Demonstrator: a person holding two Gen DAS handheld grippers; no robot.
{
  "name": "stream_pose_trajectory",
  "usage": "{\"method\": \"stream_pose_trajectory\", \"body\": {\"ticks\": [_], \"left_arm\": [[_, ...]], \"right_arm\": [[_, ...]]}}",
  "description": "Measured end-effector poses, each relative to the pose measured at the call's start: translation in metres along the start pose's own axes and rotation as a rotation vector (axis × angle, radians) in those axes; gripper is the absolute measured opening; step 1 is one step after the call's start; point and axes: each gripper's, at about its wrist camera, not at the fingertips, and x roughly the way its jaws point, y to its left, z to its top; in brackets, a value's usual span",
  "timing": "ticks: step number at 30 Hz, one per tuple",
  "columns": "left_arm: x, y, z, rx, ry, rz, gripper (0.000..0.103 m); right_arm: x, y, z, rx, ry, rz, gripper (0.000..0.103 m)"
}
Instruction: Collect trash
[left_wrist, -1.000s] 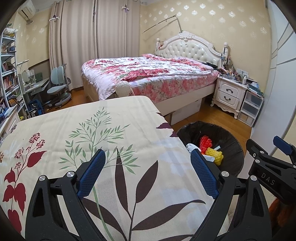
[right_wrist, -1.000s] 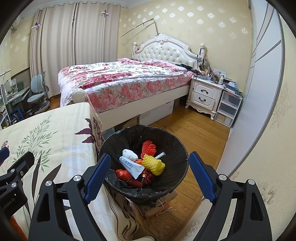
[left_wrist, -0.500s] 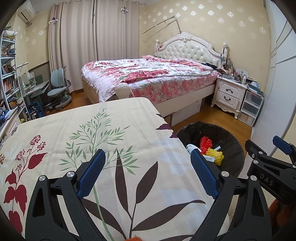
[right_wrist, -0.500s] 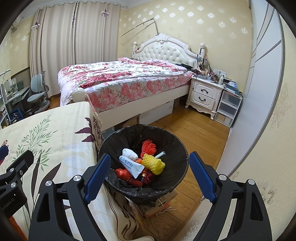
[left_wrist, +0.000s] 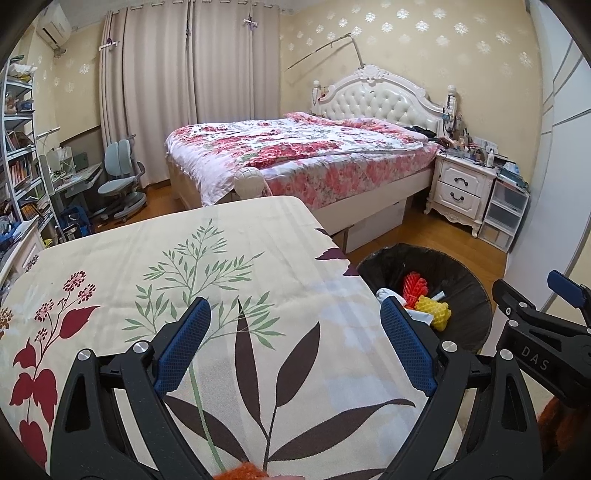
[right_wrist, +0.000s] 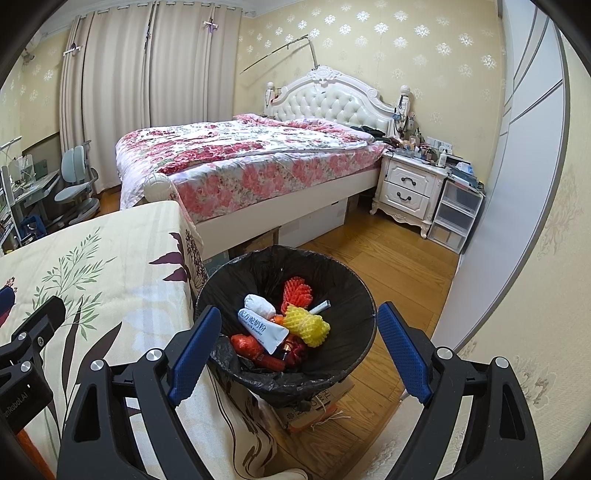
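A bin lined with a black bag (right_wrist: 343, 280) stands on the floor beside the table (right_wrist: 110, 280). It holds trash: a yellow foam net (right_wrist: 308, 325), a red foam net (right_wrist: 295, 293), a white tube (right_wrist: 260, 328), a white wad and red wrappers. My right gripper (right_wrist: 299, 349) is open and empty, hovering over the bin's near rim. My left gripper (left_wrist: 295, 341) is open and empty above the floral tablecloth (left_wrist: 221, 266). The bin (left_wrist: 465, 291) shows right of it, with the right gripper's body (left_wrist: 535, 350) beside it.
A bed with a floral quilt (left_wrist: 306, 155) stands behind the table. A white nightstand (right_wrist: 406, 188) and plastic drawers (right_wrist: 456, 216) are against the far wall. A desk, chair (left_wrist: 118, 177) and bookshelf are at the left. A wardrobe door is at the right.
The left view has tilted slightly, showing a bit more of the table. The right gripper stays still over the bin. Both stay open.
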Motion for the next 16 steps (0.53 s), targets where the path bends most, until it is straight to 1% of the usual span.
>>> {"method": "stream_pose_trajectory", "body": {"ticks": [4,9,12,16], "left_arm": [[-0.002,-0.002,0.000,0.012,-0.017,0.001,0.091],[-0.001,-0.003,0.000,0.012,-0.013,0.008,0.091],[0.001,0.003,0.000,-0.004,-0.001,0.014,0.091],[0.005,0.016,-0.001,-0.019,0.016,0.044,0.091]], "right_arm": [[0.000,0.000,0.000,0.000,0.000,-0.001,0.084],[-0.001,-0.001,0.001,-0.001,0.000,0.001,0.084],[-0.002,0.000,0.000,-0.003,0.000,0.005,0.084],[-0.002,0.005,-0.002,-0.018,0.003,0.021,0.084]]}}
